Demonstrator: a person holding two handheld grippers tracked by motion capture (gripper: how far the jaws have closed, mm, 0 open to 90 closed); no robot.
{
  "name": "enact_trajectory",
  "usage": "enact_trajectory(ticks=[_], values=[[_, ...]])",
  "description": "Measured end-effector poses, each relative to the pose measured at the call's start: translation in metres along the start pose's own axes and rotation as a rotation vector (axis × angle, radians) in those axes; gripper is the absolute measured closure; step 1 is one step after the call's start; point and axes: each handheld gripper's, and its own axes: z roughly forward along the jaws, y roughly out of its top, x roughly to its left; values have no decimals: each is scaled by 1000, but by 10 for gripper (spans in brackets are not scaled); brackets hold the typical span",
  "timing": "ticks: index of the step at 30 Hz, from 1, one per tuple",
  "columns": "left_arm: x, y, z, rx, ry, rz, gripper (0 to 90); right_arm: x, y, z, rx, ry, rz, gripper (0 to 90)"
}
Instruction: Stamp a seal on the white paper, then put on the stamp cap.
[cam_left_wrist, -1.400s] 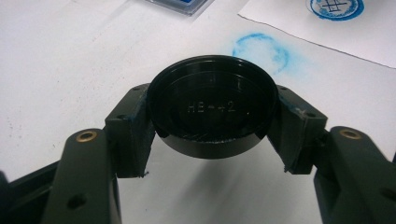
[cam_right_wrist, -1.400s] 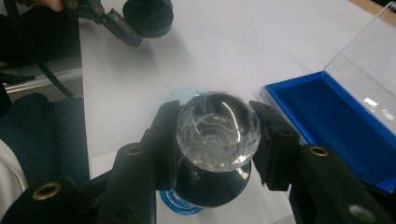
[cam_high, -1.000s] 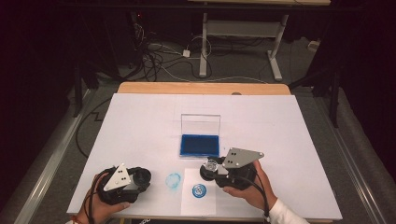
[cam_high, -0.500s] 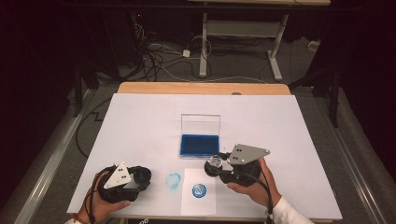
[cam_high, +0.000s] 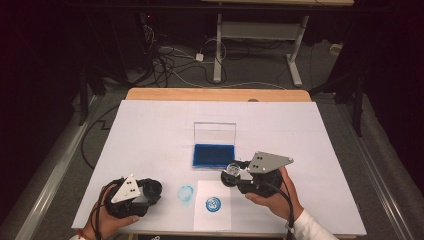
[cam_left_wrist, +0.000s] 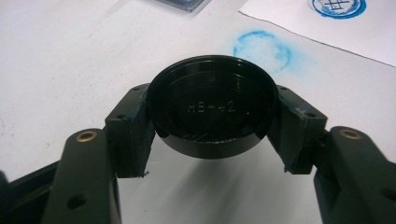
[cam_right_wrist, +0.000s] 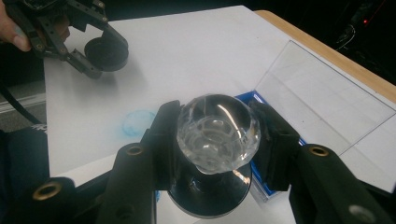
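Right gripper view: stamp (cam_right_wrist: 217, 135) clamped between right gripper (cam_right_wrist: 217, 154) jaws.

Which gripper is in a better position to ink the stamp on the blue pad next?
Probably the right gripper: it already grips the clear-handled stamp beside the open ink pad. The left gripper holds the black cap, farther away.

We note a white table cover (cam_high: 150, 130) over a wooden tabletop (cam_high: 215, 94), cables (cam_high: 170, 65) on the floor behind, and a white desk frame (cam_high: 255, 35) beyond
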Motion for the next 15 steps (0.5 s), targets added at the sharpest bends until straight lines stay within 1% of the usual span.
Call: enact_trajectory(ticks=[3, 7, 11, 15], values=[[0, 1, 0, -5, -3, -2, 362, -1, 0, -1, -3, -1, 2, 567], [0, 0, 2, 7, -6, 2, 362, -2, 1, -2, -9, -4, 4, 567], [-1, 0, 1, 6, -3, 1, 362, -4, 1, -3, -13, -11, 4, 567], [-1, 3, 4, 7, -7, 10, 362, -6, 1, -5, -20, -19, 7, 567]])
